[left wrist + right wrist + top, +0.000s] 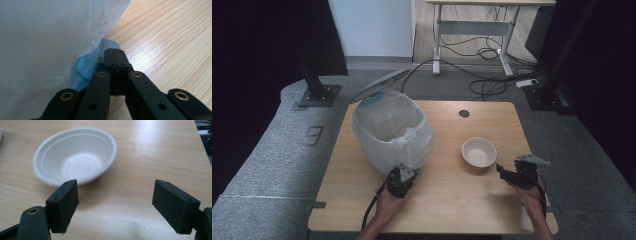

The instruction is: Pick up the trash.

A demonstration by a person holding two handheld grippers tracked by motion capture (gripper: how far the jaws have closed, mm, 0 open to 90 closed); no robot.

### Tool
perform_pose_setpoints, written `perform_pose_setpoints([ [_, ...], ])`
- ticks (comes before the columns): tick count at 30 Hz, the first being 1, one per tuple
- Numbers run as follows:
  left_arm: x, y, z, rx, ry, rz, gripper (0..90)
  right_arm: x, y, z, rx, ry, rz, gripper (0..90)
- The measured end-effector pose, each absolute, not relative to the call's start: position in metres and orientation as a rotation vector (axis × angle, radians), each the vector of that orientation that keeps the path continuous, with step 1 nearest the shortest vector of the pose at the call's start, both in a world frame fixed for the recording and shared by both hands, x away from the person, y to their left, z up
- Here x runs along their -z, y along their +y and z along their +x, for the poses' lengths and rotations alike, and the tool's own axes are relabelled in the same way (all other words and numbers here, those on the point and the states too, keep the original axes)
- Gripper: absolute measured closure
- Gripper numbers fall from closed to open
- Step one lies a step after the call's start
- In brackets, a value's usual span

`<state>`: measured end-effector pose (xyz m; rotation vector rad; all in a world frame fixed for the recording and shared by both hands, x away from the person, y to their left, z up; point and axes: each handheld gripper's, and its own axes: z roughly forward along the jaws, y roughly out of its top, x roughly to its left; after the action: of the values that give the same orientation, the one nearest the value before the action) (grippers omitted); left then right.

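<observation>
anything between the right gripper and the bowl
Nothing: in the right gripper view only bare table lies between the open right gripper and the white bowl, which sits ahead, off toward its left jaw.

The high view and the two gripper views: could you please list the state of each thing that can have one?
Bin: lid open, lined with a white bag.
Bag: draped over the bin's outside.
Pedal: under the left tool's tip; whether it is pressed I cannot tell.
Bowl: upright, empty, on the table.
Left tool: shut, nothing between its jaws.
Right tool: open, empty, short of the bowl.
</observation>
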<state>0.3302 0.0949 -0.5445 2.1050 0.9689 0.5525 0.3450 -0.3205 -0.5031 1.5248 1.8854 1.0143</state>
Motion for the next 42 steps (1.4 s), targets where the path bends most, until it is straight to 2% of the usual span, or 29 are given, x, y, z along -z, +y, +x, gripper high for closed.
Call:
perform_pose_setpoints([
  [14,0.544,0.095,0.33,-0.557,0.965,2.109,90.0,0.493,-0.31,0.385,-0.948,1.893,1.551,22.4],
  [21,0.545,0.095,0.33,-0.56,0.962,2.109,90.0,0.507,-0.309,0.405,-0.879,1.907,1.598,23.9],
  [30,0.545,0.095,0.33,-0.564,0.962,2.111,90.0,0.516,-0.307,0.414,-0.857,1.911,1.633,27.0],
  [38,0.545,0.094,0.329,-0.565,0.96,2.109,90.0,0.523,-0.307,0.417,-0.849,1.938,1.663,34.1],
  [42,0.545,0.094,0.329,-0.567,0.957,2.11,90.0,0.523,-0.307,0.416,-0.844,1.96,1.673,40.8],
])
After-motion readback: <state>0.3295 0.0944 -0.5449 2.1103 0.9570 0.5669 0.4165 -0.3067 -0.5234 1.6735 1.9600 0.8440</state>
